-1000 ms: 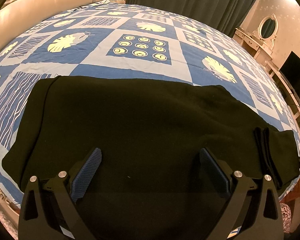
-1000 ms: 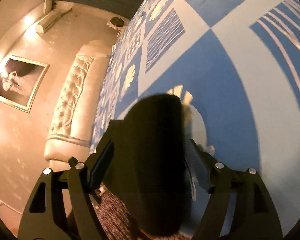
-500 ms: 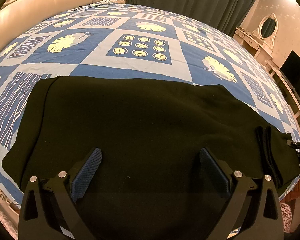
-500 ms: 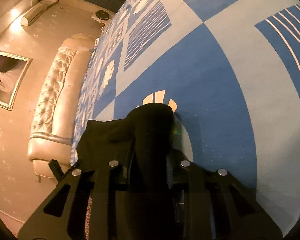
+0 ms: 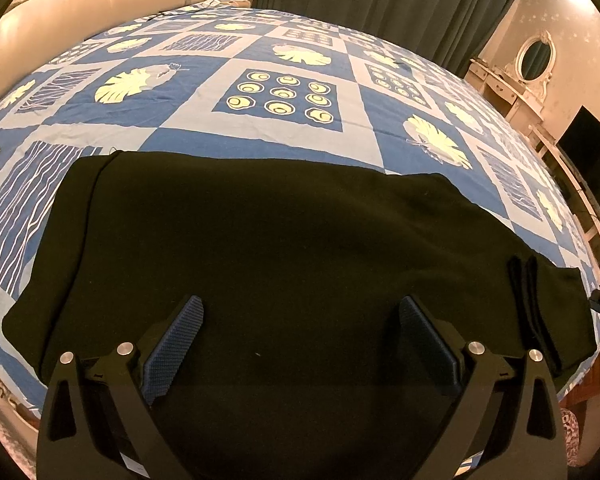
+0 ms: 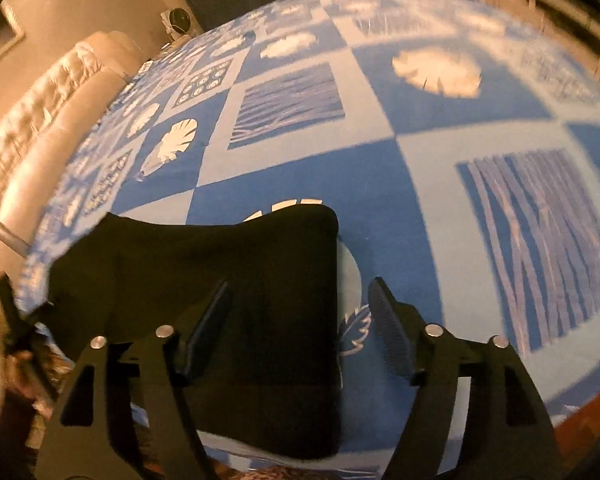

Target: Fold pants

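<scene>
the black, soft-fabric pants [image 5: 284,248] lie flat and lengthwise across the near edge of the blue-and-white patterned bedspread [image 5: 260,128], one end [image 6: 236,264] showing a doubled-over edge with stacked folds, the surface smooth and unwrinkled.

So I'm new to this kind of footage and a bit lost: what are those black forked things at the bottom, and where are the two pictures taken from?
Each is a hand-held two-finger grasping tool that a person carries, with a camera looking along its fingers. One picture is from the left tool, the other from the right tool. Both are open and hold nothing. Dark black fabric pants lie flat on a bed with a blue patchwork bedspread. The right view shows one end of the pants.
</scene>
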Motion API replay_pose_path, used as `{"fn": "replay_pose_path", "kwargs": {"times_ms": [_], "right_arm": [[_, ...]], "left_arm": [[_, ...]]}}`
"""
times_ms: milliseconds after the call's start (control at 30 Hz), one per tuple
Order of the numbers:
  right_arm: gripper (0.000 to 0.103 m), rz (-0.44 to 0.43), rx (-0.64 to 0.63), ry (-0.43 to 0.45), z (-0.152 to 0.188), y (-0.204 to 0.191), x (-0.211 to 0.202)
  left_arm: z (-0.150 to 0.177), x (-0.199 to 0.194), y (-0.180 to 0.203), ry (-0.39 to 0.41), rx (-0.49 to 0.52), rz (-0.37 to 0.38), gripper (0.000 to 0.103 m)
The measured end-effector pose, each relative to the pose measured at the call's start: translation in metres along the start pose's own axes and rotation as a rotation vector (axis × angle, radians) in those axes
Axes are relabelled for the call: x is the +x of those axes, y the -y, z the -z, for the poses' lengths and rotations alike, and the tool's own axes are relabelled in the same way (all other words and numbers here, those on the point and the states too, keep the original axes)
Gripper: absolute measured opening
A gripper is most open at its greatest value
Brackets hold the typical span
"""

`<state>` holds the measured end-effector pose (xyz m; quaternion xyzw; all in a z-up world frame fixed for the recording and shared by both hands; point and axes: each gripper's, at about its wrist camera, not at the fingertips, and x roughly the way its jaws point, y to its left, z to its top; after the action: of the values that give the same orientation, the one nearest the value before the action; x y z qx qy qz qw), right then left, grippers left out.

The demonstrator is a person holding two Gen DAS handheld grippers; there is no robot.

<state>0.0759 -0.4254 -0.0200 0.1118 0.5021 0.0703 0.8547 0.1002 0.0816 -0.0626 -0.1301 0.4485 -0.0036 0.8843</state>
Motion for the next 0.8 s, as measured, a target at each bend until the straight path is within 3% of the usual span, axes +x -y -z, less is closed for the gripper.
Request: {"fn": "replay_pose_path", "kwargs": {"times_ms": [167, 300, 400, 533, 633, 733, 800], "right_arm": [[0.080, 0.037, -0.080, 0.076, 0.013, -0.031, -0.026], [0.080, 0.023, -0.095, 0.075, 0.023, -0.046, -0.028], [0.080, 0.024, -0.108, 0.063, 0.030, -0.055, -0.023], [0.080, 0.019, -0.141, 0.050, 0.033, -0.064, -0.016], [0.080, 0.014, -0.163, 0.049, 0.036, -0.068, -0.015], [0.080, 0.018, -0.178, 0.049, 0.037, -0.070, -0.014], [0.081, 0.016, -0.170, 0.047, 0.038, -0.070, -0.014]], "left_arm": [[-0.001, -0.003, -0.003, 0.001, -0.008, 0.027, 0.097], [-0.006, -0.015, -0.009, 0.000, 0.033, 0.028, 0.097], [-0.007, -0.031, -0.034, 0.020, 0.017, 0.020, 0.097], [-0.002, -0.047, -0.093, 0.026, -0.139, 0.128, 0.097], [-0.003, -0.049, -0.136, 0.016, -0.293, 0.320, 0.097], [-0.011, -0.057, -0.153, 0.036, -0.335, 0.370, 0.097], [-0.019, -0.064, -0.157, 0.062, -0.308, 0.358, 0.097]]}}
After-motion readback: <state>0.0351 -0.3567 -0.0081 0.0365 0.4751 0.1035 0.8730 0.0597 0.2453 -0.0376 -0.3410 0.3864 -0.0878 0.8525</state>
